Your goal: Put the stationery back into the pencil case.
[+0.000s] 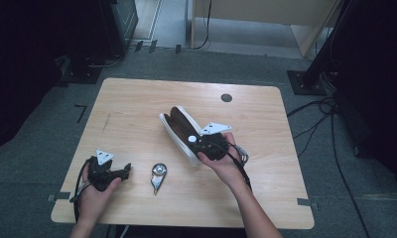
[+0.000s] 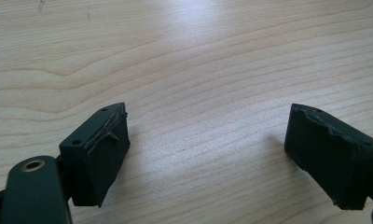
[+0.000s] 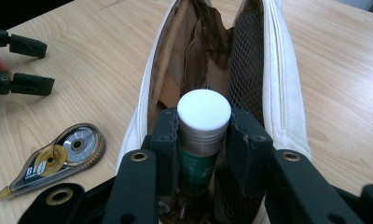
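Nearest the lens in the right tongs view, the right tongs [image 3: 203, 140] are clenched on a glue stick [image 3: 202, 135], a tube with a white cap, grey collar and green label, standing upright between the two black pads with its cap toward the camera. Under everything is the bench [image 1: 137, 109], a pale wood-grain top with rounded corners and a dark round grommet [image 1: 226, 97] near its far edge. On it, at the middle, lies the pencil case [image 1: 179, 130], white outside and brown inside, its mouth spread open; the glue stick is held right at that mouth, over the lining and the mesh pocket. In the high view the right tongs [image 1: 199, 144] sit at the near end of the case, gripped by the person's right hand [image 1: 224, 166]. The left tongs [image 1: 118, 173] rest near the bench's near left corner in the left hand [image 1: 95, 191]; their own view shows them [image 2: 208, 149] released, jaws wide apart over bare wood. Between the two hands lies a correction tape dispenser [image 1: 158, 176], clear with a grey wheel, apart from the case.
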Demonstrator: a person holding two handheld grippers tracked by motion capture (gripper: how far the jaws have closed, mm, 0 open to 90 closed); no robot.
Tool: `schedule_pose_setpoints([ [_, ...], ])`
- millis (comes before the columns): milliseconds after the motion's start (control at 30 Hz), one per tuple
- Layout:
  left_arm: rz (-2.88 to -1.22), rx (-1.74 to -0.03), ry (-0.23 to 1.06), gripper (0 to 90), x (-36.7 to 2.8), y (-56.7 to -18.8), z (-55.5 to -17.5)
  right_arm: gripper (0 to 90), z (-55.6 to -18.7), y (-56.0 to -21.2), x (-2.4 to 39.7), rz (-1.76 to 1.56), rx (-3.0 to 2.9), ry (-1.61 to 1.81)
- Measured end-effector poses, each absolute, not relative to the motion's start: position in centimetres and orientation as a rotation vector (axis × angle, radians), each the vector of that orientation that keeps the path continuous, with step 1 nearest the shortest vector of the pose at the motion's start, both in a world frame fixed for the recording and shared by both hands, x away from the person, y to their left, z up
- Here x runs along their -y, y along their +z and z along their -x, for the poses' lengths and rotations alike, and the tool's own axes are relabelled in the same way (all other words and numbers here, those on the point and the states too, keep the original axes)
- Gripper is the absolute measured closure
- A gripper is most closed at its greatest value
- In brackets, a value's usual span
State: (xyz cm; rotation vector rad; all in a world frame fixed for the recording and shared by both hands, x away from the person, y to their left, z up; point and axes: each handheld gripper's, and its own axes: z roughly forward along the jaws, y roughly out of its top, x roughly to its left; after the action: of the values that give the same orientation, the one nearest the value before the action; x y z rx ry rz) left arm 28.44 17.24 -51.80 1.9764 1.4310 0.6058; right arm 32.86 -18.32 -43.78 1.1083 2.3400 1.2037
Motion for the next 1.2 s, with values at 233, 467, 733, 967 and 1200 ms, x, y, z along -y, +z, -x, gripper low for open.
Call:
schedule_pose_setpoints([
  [233,-1.977,-1.431,0.605,13.9,-17.2,-51.8,-28.4,65.4,-34.3,-44.1,16.8,-1.126,-2.347,1.177],
  [467,-1.98,-1.428,0.604,13.9,-17.3,-51.8,-28.4,65.4,-35.4,-44.3,15.1,-1.177,-2.344,1.078],
  [733,-1.979,-1.424,0.602,13.9,-17.2,-51.8,-28.4,70.7,-36.4,-45.2,13.8,-1.21,-2.343,0.976],
  [967,-1.983,-1.421,0.602,13.9,-17.2,-51.8,-28.4,68.6,-36.4,-45.2,13.8,-1.211,-2.341,0.994],
  [1200,-1.985,-1.419,0.604,13.9,-17.2,-51.8,-28.4,64.1,-35.2,-43.8,14.5,-1.172,-2.283,1.095],
])
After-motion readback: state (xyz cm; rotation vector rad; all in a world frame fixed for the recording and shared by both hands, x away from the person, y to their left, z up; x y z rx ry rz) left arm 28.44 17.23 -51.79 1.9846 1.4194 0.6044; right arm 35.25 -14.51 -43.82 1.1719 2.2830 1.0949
